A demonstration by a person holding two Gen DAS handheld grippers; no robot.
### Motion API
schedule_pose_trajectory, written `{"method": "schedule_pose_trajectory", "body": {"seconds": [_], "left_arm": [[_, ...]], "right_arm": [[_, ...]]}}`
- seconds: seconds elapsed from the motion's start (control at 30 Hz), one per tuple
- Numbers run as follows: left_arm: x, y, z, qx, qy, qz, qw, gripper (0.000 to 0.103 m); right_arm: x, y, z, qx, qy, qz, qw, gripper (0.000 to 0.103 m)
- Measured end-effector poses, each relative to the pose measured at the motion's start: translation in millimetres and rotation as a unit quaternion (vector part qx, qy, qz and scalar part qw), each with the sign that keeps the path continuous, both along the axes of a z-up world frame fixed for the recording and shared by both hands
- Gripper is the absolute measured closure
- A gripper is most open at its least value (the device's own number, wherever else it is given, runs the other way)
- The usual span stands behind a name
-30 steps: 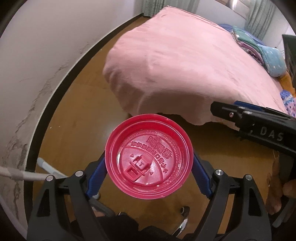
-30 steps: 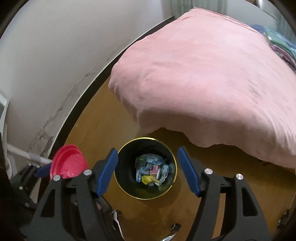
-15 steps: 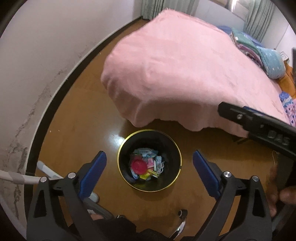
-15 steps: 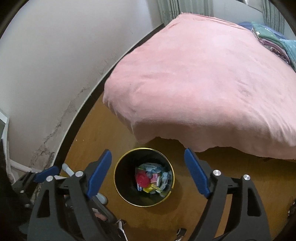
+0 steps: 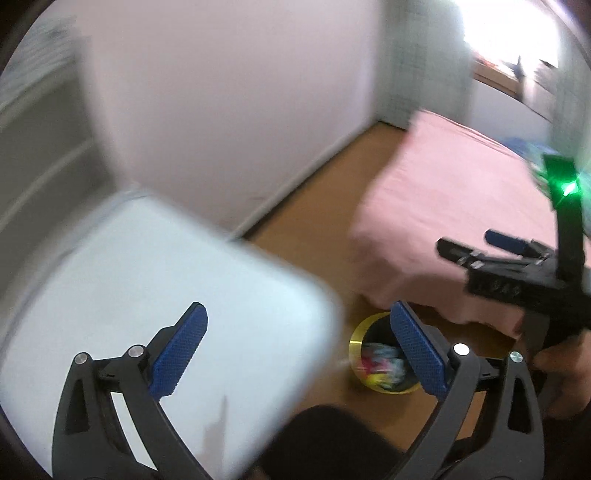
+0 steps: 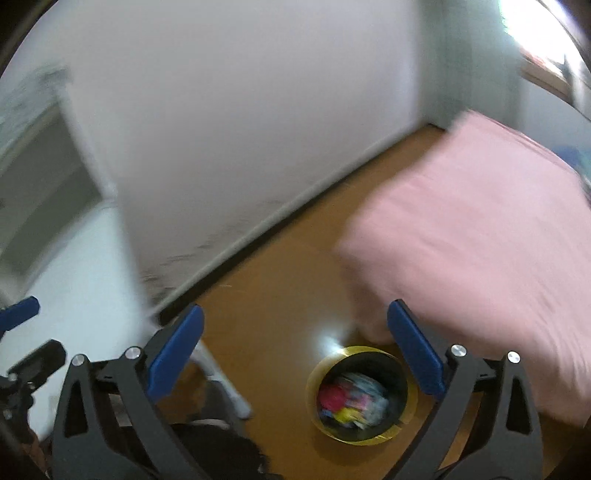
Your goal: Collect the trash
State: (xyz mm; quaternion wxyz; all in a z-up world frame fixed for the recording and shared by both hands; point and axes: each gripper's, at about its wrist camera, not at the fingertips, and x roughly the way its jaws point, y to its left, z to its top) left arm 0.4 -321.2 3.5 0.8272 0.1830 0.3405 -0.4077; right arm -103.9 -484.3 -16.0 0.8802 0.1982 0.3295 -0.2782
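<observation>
One round black bin with a gold rim [image 6: 362, 397] sits on the brown wooden floor [image 6: 280, 295], near the pink bed [image 6: 480, 236]. We see colourful trash [image 6: 351, 400] piled inside it. Our left gripper [image 5: 299, 354] and right gripper [image 6: 293, 354] are both opening wide, with nothing between their blue fingers [image 6: 175, 350].

Bright light glares from the window [image 5: 513, 33] at the top right, everything looks smeared with blur, and the round edges bend dark.
</observation>
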Motion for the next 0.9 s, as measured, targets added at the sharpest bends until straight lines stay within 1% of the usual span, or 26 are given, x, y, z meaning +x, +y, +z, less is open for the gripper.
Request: {"method": "schedule_pose_trajectory", "body": {"seconds": [0.03, 0.07, 0.1, 0.13, 0.17, 0.2, 0.23, 0.3, 0.33, 0.4, 0.47, 0.53, 0.6, 0.73, 0.77, 0.83, 0.9], "left_arm": [[9, 21, 5, -0.001, -0.006, 0.026, 0.9996, 0.007], [21, 47, 9, 0.0, -0.012, 0.061, 0.9981, 0.007], [32, 75, 13, 0.002, -0.018, 0.097, 0.9951, 0.007], [40, 94, 14, 0.005, -0.023, 0.123, 0.9922, 0.007], [49, 122, 16, 0.01, -0.029, 0.158, 0.987, 0.007], [56, 148, 17, 0.015, -0.034, 0.193, 0.9805, 0.007], [61, 171, 17, 0.017, -0.037, 0.222, 0.9743, 0.007], [69, 226, 19, 0.005, -0.033, 0.283, 0.9584, 0.007], [70, 246, 19, 0.0, -0.029, 0.304, 0.9522, 0.007], [70, 290, 19, -0.01, -0.021, 0.356, 0.9341, 0.007], [66, 316, 17, -0.012, -0.018, 0.386, 0.9221, 0.007], [60, 339, 18, -0.011, -0.019, 0.409, 0.9121, 0.007], [54, 355, 20, -0.017, -0.019, 0.424, 0.9053, 0.007], [43, 370, 24, -0.033, -0.011, 0.437, 0.8989, 0.007], [43, 372, 24, -0.034, -0.013, 0.437, 0.8987, 0.007], [45, 374, 24, -0.027, -0.019, 0.44, 0.8974, 0.007], [44, 372, 27, -0.026, -0.026, 0.441, 0.8965, 0.007]], "right_arm": [[14, 12, 6, -0.003, -0.007, 0.02, 1.0, 0.007], [35, 29, 15, -0.008, -0.013, 0.052, 0.999, 0.007], [52, 44, 22, -0.013, -0.015, 0.078, 0.997, 0.007], [77, 70, 29, -0.021, -0.015, 0.12, 0.992, 0.007], [92, 86, 33, -0.025, -0.015, 0.146, 0.989, 0.007], [111, 109, 37, -0.03, -0.016, 0.18, 0.983, 0.007], [122, 123, 39, -0.033, -0.017, 0.2, 0.979, 0.007], [146, 160, 45, -0.038, -0.022, 0.251, 0.967, 0.007], [158, 185, 45, -0.039, -0.025, 0.283, 0.958, 0.007], [173, 217, 47, -0.047, -0.024, 0.318, 0.946, 0.007], [181, 240, 47, -0.052, -0.025, 0.343, 0.937, 0.007], [184, 262, 47, -0.06, -0.027, 0.367, 0.928, 0.007], [187, 269, 45, -0.072, -0.026, 0.379, 0.922, 0.007], [183, 282, 47, -0.071, -0.028, 0.385, 0.92, 0.007], [180, 284, 47, -0.073, -0.029, 0.386, 0.919, 0.007], [176, 283, 46, -0.082, -0.028, 0.384, 0.919, 0.007], [172, 280, 46, -0.08, -0.029, 0.383, 0.92, 0.007]]}}
